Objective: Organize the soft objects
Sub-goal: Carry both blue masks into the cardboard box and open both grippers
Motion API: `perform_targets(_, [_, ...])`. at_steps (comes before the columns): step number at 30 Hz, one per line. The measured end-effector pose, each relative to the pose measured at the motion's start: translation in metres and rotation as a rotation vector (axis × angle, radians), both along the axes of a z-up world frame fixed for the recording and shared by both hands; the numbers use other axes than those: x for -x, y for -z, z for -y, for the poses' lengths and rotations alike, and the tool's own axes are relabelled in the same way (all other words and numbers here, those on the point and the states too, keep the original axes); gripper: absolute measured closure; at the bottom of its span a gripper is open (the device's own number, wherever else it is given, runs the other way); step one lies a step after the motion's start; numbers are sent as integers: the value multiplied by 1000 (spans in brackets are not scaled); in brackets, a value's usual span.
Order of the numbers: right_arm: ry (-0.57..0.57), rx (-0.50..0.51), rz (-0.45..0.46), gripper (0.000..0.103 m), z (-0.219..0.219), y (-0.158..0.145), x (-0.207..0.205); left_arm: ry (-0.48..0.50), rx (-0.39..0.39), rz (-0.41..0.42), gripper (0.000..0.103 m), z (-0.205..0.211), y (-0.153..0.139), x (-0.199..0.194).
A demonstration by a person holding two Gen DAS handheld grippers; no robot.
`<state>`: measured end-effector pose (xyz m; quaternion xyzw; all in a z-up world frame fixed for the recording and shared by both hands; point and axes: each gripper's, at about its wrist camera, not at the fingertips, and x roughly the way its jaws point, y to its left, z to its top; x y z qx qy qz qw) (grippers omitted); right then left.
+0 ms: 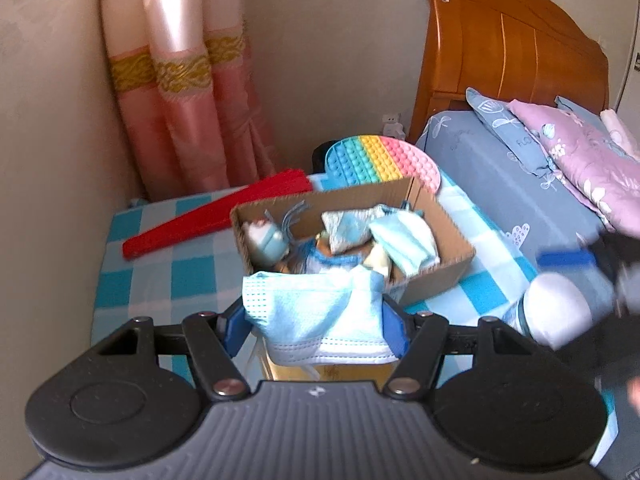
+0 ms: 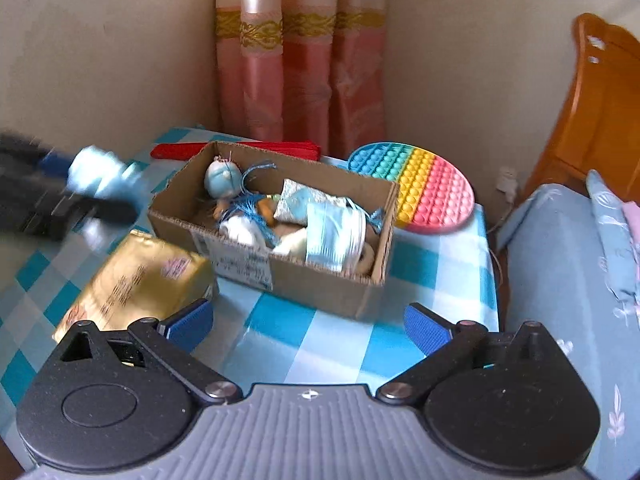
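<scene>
Seen only from the right wrist: gold packet on checked counter, right gripper jaws wide, empty. Left gripper jaws clamped on crumpled blue face mask, just before full cardboard box.

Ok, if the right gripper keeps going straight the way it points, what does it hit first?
Probably the near wall of the cardboard box, past bare checked tablecloth. The right gripper is open and empty. Depth is hard to judge.
</scene>
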<state>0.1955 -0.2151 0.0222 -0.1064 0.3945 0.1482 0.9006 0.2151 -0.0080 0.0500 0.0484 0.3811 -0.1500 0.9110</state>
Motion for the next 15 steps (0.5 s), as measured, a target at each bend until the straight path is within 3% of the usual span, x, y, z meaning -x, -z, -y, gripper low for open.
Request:
perform_targets(8, [51, -89, 9, 0, 0, 6, 40, -11, -8, -5, 34, 18, 5, -45])
perform_targets(13, [84, -99, 18, 0, 3, 1, 44, -40, -21, 22, 8, 21, 13, -54])
perform_targets(15, [89, -89, 27, 0, 3, -1, 45, -37, -9, 35, 8, 19, 14, -51])
